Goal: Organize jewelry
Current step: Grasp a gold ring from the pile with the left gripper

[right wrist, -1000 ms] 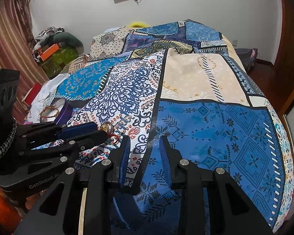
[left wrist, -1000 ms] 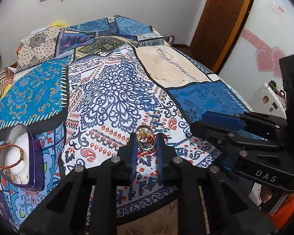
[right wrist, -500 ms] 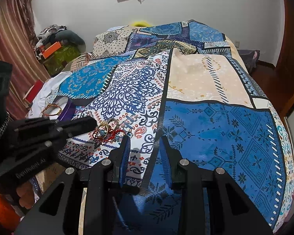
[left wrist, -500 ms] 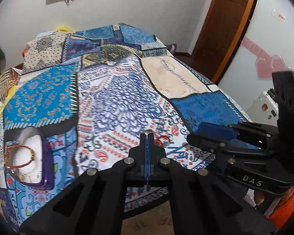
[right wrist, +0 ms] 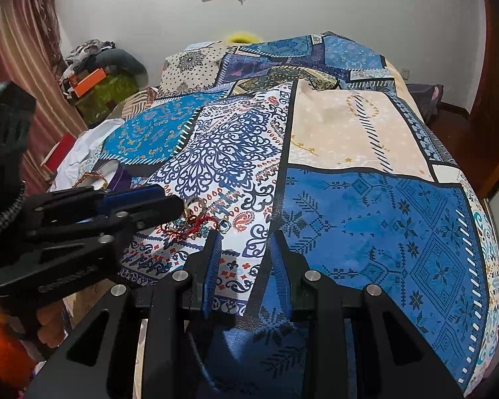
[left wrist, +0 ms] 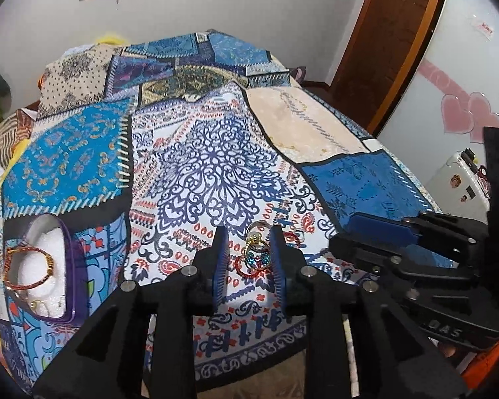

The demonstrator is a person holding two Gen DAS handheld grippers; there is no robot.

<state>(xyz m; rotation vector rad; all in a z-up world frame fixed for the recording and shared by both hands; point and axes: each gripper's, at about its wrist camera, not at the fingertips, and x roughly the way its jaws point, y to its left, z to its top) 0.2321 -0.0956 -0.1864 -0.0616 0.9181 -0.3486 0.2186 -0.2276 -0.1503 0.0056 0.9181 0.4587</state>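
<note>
Two pairs of tongs over the patchwork bedspread (left wrist: pixel 216 173), neither clamped on anything. Left gripper (left wrist: pixel 248 236): jaws apart, having just been opening, with the small heap of rings and red-corded trinkets (left wrist: pixel 256 254) lying on the cloth between the fingers, crowded toward the 3 o'clock finger and seemingly not pinched. Right gripper (right wrist: pixel 245 236): jaws apart and empty above the blue patch, heap at its 10 o'clock. Purple box (left wrist: pixel 68 266) with white lining at 9 o'clock of the heap in the left wrist view, well apart from it, already holding a red-and-gold bracelet (left wrist: pixel 26 267). Judged step: picking a piece out of the heap for the box. Next move likely needs one ring singled out, jaws centred on it and closed gently; tangled cord could drag neighbours along. Then carry toward 9 o'clock and release over the lining.
</note>
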